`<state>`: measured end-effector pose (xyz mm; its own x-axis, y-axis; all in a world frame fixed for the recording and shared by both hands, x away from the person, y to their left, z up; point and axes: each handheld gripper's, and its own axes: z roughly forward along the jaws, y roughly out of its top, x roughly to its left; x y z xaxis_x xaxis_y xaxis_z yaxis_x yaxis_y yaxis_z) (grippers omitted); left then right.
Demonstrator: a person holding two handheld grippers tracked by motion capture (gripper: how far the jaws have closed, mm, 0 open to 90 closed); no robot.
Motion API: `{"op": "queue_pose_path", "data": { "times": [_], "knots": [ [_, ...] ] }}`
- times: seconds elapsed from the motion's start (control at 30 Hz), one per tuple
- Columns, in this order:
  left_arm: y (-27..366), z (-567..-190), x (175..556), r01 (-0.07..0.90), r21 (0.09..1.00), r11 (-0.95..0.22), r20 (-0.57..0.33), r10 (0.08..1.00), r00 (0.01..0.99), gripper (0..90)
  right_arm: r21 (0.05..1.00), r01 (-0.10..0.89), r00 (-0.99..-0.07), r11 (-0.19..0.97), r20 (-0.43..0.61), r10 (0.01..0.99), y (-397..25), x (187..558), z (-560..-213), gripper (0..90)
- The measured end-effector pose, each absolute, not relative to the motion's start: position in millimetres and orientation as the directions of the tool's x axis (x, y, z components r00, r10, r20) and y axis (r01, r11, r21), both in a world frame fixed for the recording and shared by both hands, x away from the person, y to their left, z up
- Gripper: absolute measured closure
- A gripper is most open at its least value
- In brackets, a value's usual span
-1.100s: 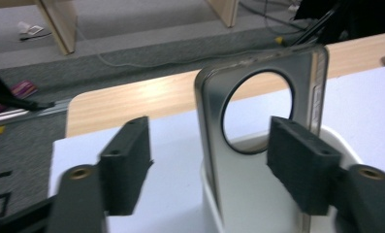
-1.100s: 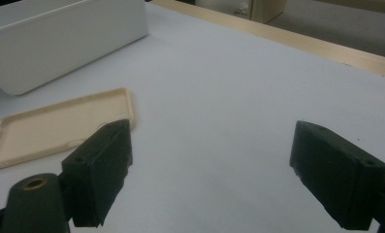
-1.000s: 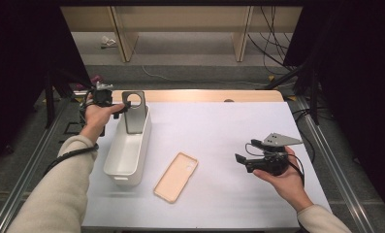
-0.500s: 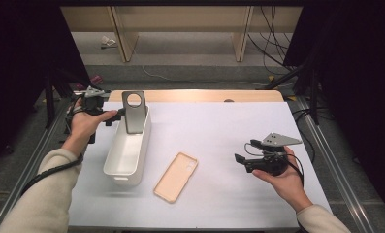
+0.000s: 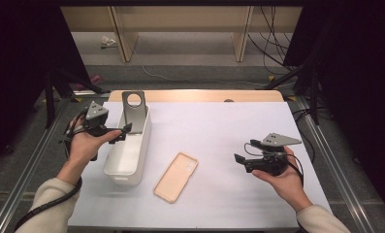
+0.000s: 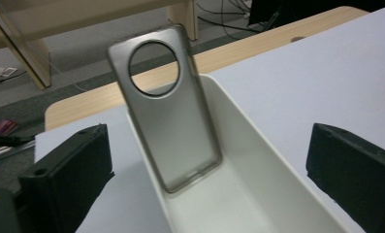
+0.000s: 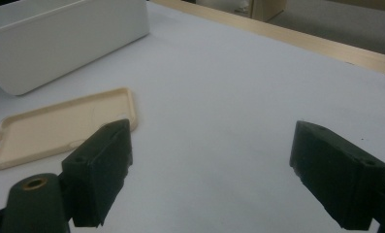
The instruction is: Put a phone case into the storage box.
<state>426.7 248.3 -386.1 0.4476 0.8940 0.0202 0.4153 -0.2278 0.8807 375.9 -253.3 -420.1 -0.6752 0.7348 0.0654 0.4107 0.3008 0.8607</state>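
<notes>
A grey phone case (image 5: 134, 110) with a round camera hole stands upright against the far end of a white bin (image 5: 128, 154). My left gripper (image 5: 121, 132) is open just left of the bin, apart from the case. From its own view the grey case (image 6: 166, 111) leans in the bin (image 6: 258, 194) straight ahead, between the wide jaws of the left gripper (image 6: 209, 145). A beige phone case (image 5: 176, 176) lies flat on the table's middle. My right gripper (image 5: 244, 153) is open, low over the table at the right, holding nothing. The right gripper (image 7: 209, 150) points toward the beige case (image 7: 59, 128).
The white table top (image 5: 219, 126) has a wooden strip (image 5: 204, 95) along its far edge. Metal rails (image 5: 326, 160) run down both sides. The white bin (image 7: 69, 39) holds nothing besides the grey case. Cables lie on the floor beyond the table.
My left gripper has drawn back from the grey case, leftward and toward the person. The case stays standing in the bin. The right gripper has barely moved.
</notes>
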Motion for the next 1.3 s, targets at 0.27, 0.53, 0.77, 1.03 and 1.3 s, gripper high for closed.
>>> {"op": "queue_pose_path", "data": {
  "times": [0.27, 0.53, 0.77, 1.03, 1.3],
  "knots": [
    [236.8, -390.3, 403.6, 0.37, 0.904, -0.214, 0.009, 0.876, 0.483, 4.9, 0.861, 0.412, -0.674, 0.299, 0.068, 0.735, -253.3, 375.9, -420.1, 16.2],
    [224.4, -392.5, 383.9, 0.355, 0.911, -0.21, -0.003, 0.857, 0.515, 7.4, 0.863, 0.408, -0.68, 0.297, 0.07, 0.73, -253.2, 376.0, -419.0, 16.2],
    [218.4, -393.2, 371.7, 0.344, 0.917, -0.2, -0.013, 0.85, 0.527, 11.4, 0.87, 0.402, -0.679, 0.285, 0.074, 0.731, -253.4, 377.3, -417.4, 16.2],
    [214.2, -394.5, 369.1, 0.341, 0.916, -0.212, -0.006, 0.841, 0.54, 12.1, 0.871, 0.405, -0.677, 0.28, 0.08, 0.731, -254.4, 377.9, -418.3, 16.2],
    [216.1, -393.6, 369.7, 0.339, 0.917, -0.21, -0.005, 0.844, 0.536, 13.3, 0.87, 0.407, -0.673, 0.277, 0.082, 0.735, -254.8, 378.3, -417.7, 16.2]
  ]
}}
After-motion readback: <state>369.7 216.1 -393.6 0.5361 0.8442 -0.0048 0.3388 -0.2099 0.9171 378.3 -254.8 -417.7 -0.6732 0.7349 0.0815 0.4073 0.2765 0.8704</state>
